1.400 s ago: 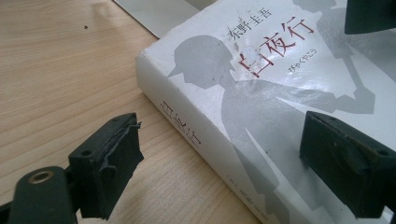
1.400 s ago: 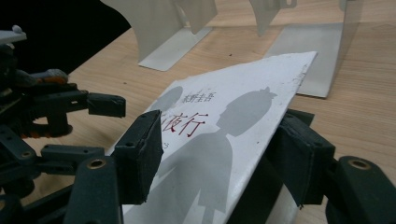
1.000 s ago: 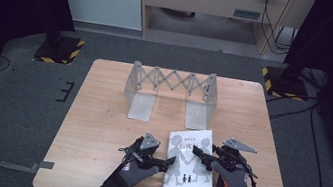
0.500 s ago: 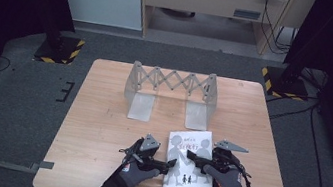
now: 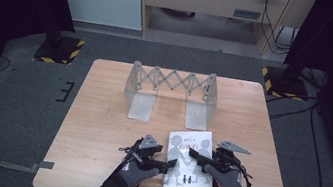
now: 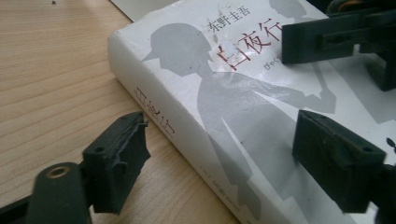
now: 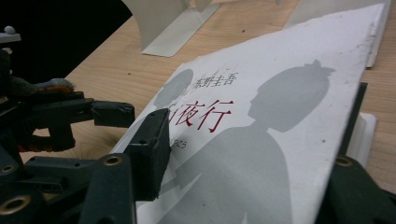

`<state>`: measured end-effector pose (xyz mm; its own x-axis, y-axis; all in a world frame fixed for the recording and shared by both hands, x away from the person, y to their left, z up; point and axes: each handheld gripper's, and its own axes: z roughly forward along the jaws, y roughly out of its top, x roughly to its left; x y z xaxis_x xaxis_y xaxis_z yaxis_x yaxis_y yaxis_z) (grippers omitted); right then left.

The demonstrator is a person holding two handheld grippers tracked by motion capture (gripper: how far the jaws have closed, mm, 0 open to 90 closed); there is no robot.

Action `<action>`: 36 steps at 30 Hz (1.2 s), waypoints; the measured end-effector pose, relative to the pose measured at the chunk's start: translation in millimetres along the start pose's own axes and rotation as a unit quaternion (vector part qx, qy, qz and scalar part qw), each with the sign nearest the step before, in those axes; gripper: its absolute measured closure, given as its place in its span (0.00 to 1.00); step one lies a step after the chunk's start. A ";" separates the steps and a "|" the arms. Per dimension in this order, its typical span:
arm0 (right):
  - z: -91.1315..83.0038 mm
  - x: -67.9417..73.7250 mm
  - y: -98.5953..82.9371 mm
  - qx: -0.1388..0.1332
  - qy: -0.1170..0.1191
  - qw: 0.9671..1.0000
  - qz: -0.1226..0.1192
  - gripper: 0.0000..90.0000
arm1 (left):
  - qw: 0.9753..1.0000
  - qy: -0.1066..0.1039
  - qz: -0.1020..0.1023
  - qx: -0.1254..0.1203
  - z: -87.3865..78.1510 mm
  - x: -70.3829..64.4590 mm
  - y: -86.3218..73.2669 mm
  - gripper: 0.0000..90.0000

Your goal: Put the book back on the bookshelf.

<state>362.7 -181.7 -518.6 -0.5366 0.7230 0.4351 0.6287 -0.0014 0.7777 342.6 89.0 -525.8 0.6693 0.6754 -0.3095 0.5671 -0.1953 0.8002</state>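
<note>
Two tongs (image 5: 171,164) (image 5: 193,155) spread astride white book (image 5: 188,170); its cover lifted in right gripper view.

Grey gloves, black sleeves; black grippers with grey triangular plates, trailing cables.

A thick white paperback book (image 5: 190,165) lies flat on the table, cover up, with grey silhouette figures and red title characters. It sits between the 2 grippers, its spine toward the left gripper (image 5: 169,164), whose open jaws straddle that edge.
</note>
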 end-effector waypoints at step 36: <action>-15.5 13.6 19.3 -0.049 0.058 0.994 0.077 0.90 | 0.997 -0.035 -0.039 -0.048 -2.9 6.6 -1.1 0.21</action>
<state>358.8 -182.6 -490.7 -0.5031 0.6248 0.5972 0.6530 -0.1778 0.7362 345.0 95.8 -527.2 0.6583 0.6341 -0.4056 0.5724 -0.0717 0.8169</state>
